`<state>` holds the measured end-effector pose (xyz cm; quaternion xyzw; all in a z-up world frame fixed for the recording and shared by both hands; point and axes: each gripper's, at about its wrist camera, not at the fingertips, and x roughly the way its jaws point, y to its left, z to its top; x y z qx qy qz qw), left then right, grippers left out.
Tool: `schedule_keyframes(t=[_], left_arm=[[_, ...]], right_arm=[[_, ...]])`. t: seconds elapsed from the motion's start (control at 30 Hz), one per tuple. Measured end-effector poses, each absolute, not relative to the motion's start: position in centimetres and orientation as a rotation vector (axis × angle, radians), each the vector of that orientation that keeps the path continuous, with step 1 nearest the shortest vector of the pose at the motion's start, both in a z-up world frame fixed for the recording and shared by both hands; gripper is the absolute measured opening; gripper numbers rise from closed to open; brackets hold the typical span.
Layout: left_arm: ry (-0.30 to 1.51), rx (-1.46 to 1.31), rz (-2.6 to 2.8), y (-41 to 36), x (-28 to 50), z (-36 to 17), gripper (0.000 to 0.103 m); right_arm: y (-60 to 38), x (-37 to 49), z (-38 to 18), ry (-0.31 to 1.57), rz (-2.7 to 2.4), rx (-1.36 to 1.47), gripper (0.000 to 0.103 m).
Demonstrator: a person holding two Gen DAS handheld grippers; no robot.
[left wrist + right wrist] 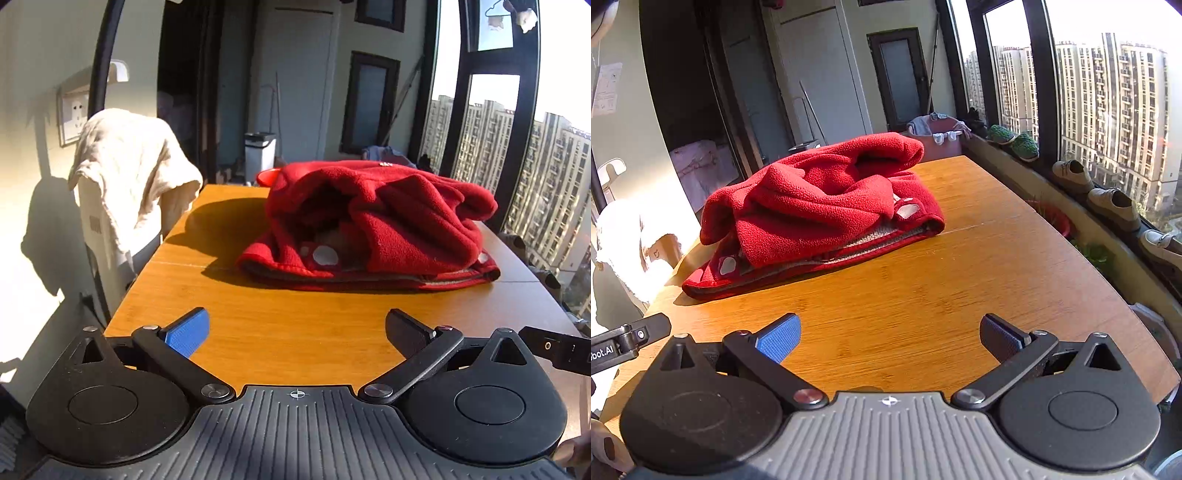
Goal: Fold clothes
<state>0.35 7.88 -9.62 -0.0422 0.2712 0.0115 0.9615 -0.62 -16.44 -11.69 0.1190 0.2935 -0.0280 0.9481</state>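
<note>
A red fleece garment [373,225] with white spots lies bunched in a heap on the wooden table [280,325], ahead of both grippers. It also shows in the right wrist view [820,206], toward the left far side of the table [960,295]. My left gripper [297,332] is open and empty, hovering over the near table edge, well short of the garment. My right gripper [890,338] is open and empty, also short of the garment.
A cream cloth [133,173] hangs over a chair at the table's left edge. A window ledge with shoes [1112,203] runs along the right side. A pink basket [938,136] with laundry stands behind the table. A white bin [260,151] is at the back.
</note>
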Motion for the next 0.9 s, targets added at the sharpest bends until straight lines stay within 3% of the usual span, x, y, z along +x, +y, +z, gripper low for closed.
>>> schedule_keyframes(t=[0.23,0.9], left_arm=[[0.498,0.06,0.063,5.9,-4.4,-8.5,0.103],[0.587,-0.016,-0.012,5.7,-5.1,-8.5,0.103]], right_arm=[[-14.9,-5.2,-10.7,0.529,-0.116,0.154,0.103],[-13.1,-6.3,-9.5,0.56,-0.047,0.081,0.103]])
